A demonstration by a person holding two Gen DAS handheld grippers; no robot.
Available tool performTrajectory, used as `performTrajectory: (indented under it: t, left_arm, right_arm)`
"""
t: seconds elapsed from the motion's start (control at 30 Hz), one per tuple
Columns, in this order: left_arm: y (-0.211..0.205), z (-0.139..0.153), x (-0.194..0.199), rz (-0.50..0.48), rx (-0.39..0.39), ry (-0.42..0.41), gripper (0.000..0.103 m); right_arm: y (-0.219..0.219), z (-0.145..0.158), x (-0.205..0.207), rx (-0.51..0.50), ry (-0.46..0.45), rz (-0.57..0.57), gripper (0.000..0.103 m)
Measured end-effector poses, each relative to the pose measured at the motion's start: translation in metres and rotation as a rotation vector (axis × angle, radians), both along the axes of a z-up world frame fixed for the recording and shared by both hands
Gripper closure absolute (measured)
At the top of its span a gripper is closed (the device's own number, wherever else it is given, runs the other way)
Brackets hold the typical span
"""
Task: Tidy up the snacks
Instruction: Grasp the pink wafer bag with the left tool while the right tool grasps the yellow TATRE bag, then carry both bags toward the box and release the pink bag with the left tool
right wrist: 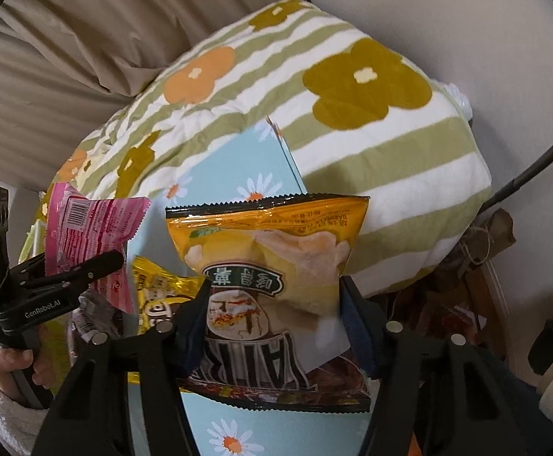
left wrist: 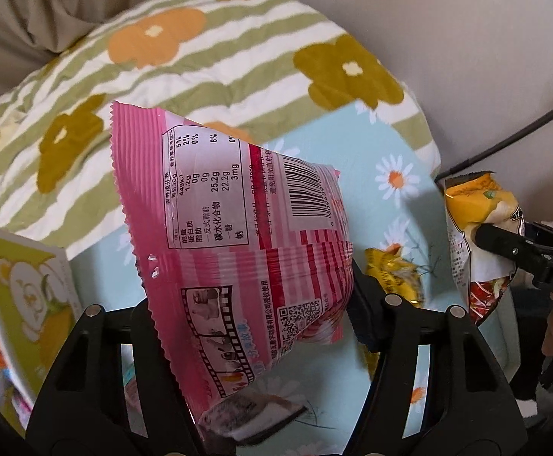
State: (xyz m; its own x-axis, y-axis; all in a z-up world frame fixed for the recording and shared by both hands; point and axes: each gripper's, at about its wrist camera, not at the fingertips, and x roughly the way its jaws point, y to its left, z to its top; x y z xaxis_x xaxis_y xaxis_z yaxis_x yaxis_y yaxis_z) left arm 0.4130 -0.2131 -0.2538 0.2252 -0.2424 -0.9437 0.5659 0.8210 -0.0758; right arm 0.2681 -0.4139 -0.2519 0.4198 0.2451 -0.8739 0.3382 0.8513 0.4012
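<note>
A pink snack bag (left wrist: 238,247) hangs upright in front of me with its nutrition table and barcode facing the camera. My left gripper (left wrist: 250,304) is shut on its lower part. In the right wrist view the same pink bag (right wrist: 86,228) is pinched by the left gripper (right wrist: 98,266) at the left. A yellow chip bag (right wrist: 276,266) is clamped in my right gripper (right wrist: 274,311), with its print upside down. From the left wrist view, the right gripper (left wrist: 504,243) holds that yellow bag (left wrist: 477,209) at the right edge.
A small yellow packet (left wrist: 394,277) lies on a light-blue daisy-print surface (left wrist: 352,144) below both bags. Behind it is a green-striped floral quilt (right wrist: 409,174). A green box with a bear picture (left wrist: 29,296) stands at the left. A hand (right wrist: 10,364) grips the left handle.
</note>
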Motion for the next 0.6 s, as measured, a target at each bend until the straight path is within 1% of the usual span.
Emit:
performTrajectory:
  t: [0.17,0.3,0.43,0.6]
  left_arm:
    - [0.011,0.039,-0.016,0.052,-0.046,-0.059,0.043]
    - [0.025,0.073,-0.033,0.108,-0.079,-0.118,0.043]
    - [0.053,0.11,-0.053,0.199,-0.098,-0.183,0.043]
    - [0.096,0.136,-0.072,0.311,-0.108,-0.228,0.043]
  right_arm:
    - [0.002,0.029,-0.002,-0.024,-0.061,0.038,0.046]
    - [0.008,0.058,0.001,-0.037,-0.126,0.099,0.046]
    - [0.026,0.09,0.007,-0.046,-0.208,0.194,0.046]
    - [0.064,0.119,0.02,-0.031,-0.282,0.316,0.046]
